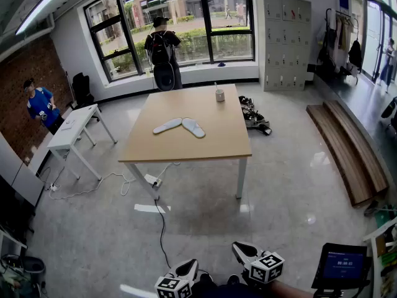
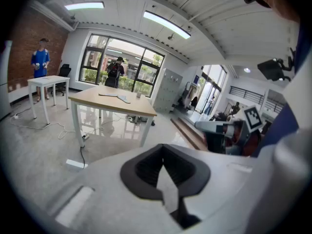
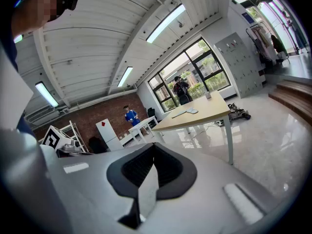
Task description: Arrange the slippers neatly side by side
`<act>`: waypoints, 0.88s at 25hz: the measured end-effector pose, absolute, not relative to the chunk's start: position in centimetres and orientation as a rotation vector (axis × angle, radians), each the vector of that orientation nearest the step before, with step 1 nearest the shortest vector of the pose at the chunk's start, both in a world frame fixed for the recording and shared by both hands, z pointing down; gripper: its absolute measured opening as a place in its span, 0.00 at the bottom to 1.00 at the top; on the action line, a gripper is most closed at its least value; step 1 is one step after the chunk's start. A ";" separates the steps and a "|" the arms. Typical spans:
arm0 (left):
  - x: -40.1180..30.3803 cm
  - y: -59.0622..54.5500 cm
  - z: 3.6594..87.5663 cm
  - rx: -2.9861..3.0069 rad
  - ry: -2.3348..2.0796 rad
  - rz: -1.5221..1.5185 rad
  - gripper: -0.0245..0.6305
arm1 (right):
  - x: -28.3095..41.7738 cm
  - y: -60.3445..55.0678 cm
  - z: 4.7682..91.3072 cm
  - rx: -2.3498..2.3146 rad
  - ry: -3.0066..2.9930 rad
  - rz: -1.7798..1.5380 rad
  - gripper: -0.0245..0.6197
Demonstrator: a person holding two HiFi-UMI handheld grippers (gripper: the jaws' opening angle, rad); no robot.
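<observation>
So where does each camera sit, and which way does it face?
Head view: on the person's head, looking down at the table with slippers; left tool, right tool at bottom.
Left gripper view: on the left tool, along its shut jaws, towards the table.
Right gripper view: on the right tool, along its shut jaws, towards the table.
All three share the table.

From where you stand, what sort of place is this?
Probably a lab or shared office workspace, not a home: grey lockers beside big windows, a plain wooden table and a white table, and a cable trailing over the polished floor.
</observation>
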State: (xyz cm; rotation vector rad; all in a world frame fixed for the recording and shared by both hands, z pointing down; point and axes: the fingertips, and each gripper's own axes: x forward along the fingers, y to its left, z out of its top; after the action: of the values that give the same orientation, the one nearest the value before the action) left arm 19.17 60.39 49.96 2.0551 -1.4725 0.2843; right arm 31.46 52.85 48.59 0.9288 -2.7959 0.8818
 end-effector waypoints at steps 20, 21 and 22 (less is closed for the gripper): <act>14.7 51.7 49.9 2.086 -1.401 0.246 0.04 | 27.1 45.0 48.4 1.013 -2.732 0.862 0.05; 14.1 50.8 50.0 2.095 -1.394 0.244 0.04 | 26.5 44.2 48.4 1.024 -2.730 0.854 0.05; 13.6 49.9 50.0 2.104 -1.385 0.243 0.04 | 25.9 43.4 48.5 1.035 -2.728 0.848 0.05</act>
State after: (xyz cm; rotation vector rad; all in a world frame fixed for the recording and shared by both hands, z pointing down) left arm 13.55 49.89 50.03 2.1044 -1.3854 0.2429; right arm 25.94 43.39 48.49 1.0349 -2.7278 0.8485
